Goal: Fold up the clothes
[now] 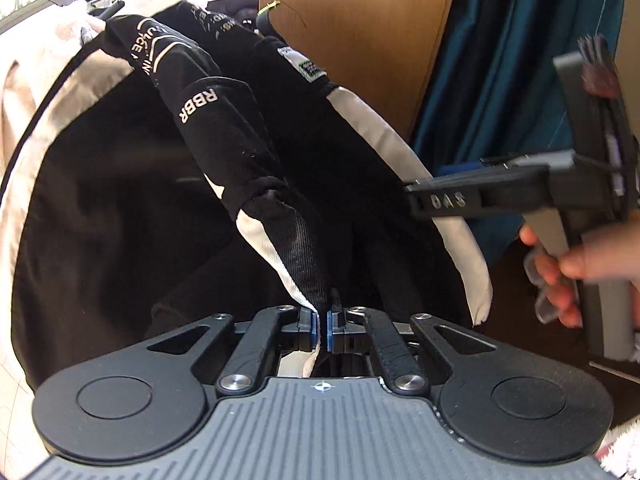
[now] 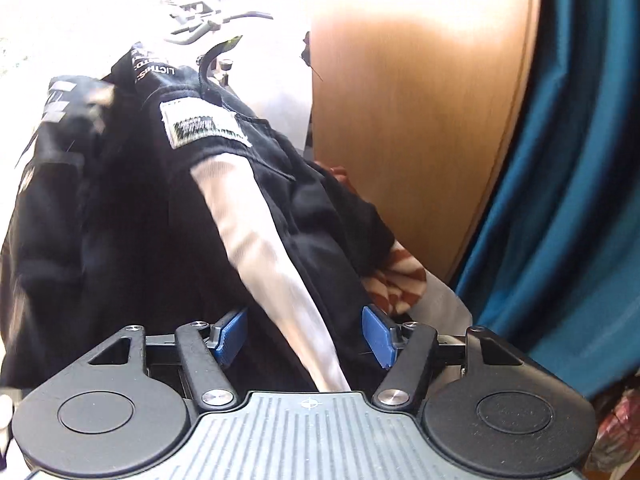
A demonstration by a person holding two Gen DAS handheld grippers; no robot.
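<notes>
At centre: black-and-white printed fabric jacket (image 1: 224, 132), hanging slack ahead of both wrist cameras, not laid flat.
Sleeve cuff: black ribbed cuff (image 1: 308, 264) pinched in the left tongs (image 1: 320, 326), which are closed on it.
Right tongs: right tongs (image 2: 306, 334) stand open, garment between the blue pads (image 2: 378, 336) but unpressed.
Handling: judged soft, light, limp; best taken at cuffs, hems or seams.
Surroundings: wooden panel (image 1: 360, 40); teal curtain (image 1: 520, 60).
</notes>
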